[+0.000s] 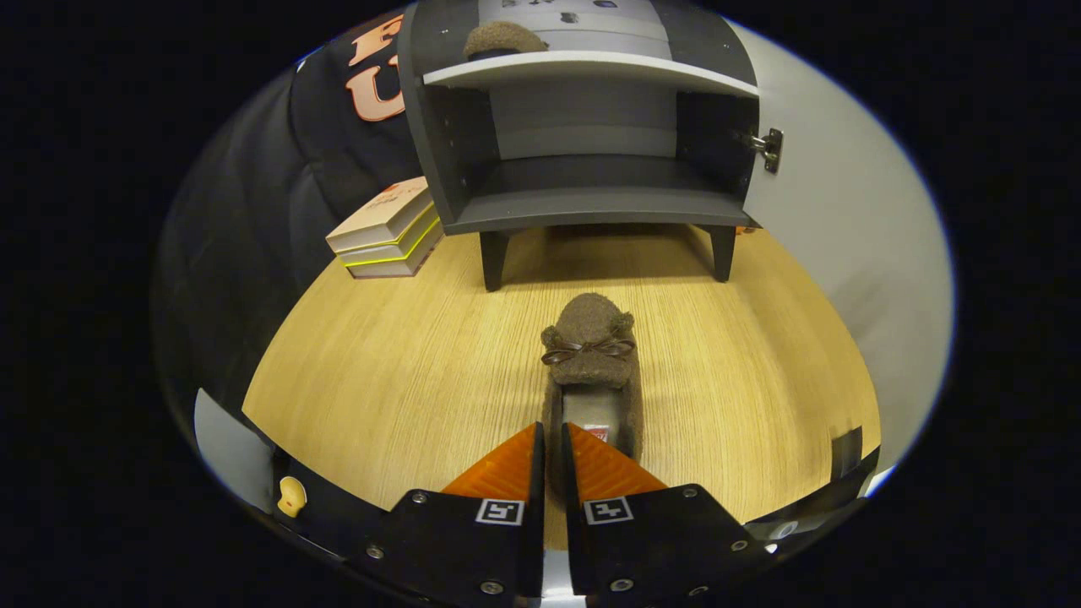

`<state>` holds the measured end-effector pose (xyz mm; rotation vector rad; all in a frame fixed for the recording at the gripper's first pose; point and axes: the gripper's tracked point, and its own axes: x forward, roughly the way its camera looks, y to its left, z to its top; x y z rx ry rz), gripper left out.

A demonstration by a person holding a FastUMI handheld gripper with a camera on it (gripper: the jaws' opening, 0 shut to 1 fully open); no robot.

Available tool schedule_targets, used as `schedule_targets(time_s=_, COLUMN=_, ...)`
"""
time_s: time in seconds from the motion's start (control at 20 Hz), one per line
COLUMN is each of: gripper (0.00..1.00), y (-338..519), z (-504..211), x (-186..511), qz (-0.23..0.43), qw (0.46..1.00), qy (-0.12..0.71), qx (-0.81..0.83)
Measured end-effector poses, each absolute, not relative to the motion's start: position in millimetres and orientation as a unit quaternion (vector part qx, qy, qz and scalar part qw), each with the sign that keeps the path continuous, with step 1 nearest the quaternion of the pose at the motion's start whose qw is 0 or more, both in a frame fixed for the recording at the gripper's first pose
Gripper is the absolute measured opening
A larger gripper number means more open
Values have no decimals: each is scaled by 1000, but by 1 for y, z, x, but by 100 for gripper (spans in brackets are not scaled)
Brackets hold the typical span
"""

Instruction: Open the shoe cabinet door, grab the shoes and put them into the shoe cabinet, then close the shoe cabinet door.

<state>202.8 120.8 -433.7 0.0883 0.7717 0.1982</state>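
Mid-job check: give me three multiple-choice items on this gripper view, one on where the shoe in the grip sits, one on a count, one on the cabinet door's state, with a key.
1. Where is the brown shoe that the gripper holds?
A. on the cabinet's upper shelf
B. on the wooden table in front of the cabinet, heel wall between the fingers
C. on top of the books

2. How many books are in the stack beside the shoe cabinet?
A. one
B. three
C. six

3. What state is the cabinet door in?
A. swung open
B. shut
C. taken off and lying flat

Key: 1 B, the shoe lies on the table short of the cabinet legs, both fingers pinching its heel edge. 2 B, three spines are stacked. 3 A, the door stands aside on its hinge, showing both shelves and a second shoe on the upper one.
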Motion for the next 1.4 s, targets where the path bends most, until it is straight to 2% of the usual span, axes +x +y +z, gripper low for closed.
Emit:
schedule_targets(time_s=0.25, gripper=12, y=125, z=-463, x=223, qz=104, qw=909, qy=402, qx=46)
schedule_targets(time_s=0.55, gripper=17, y=142, z=-483, x=260, qz=108, qw=904, qy=411, qx=52)
schedule_targets(time_s=0.75, gripper=16, y=138, z=-483, x=278, qz=94, qw=906, qy=409, qx=62)
schedule_targets(time_s=0.85, gripper=10, y=135, z=-482, x=276, qz=89, qw=905, qy=409, qx=75)
schedule_targets(time_s=0.95, gripper=7, y=132, z=-479, x=272, qz=87, qw=905, qy=409, qx=76)
schedule_targets(time_s=1.4, gripper=7, y=105, z=-403, x=252, qz=77, qw=927, qy=360, qx=70)
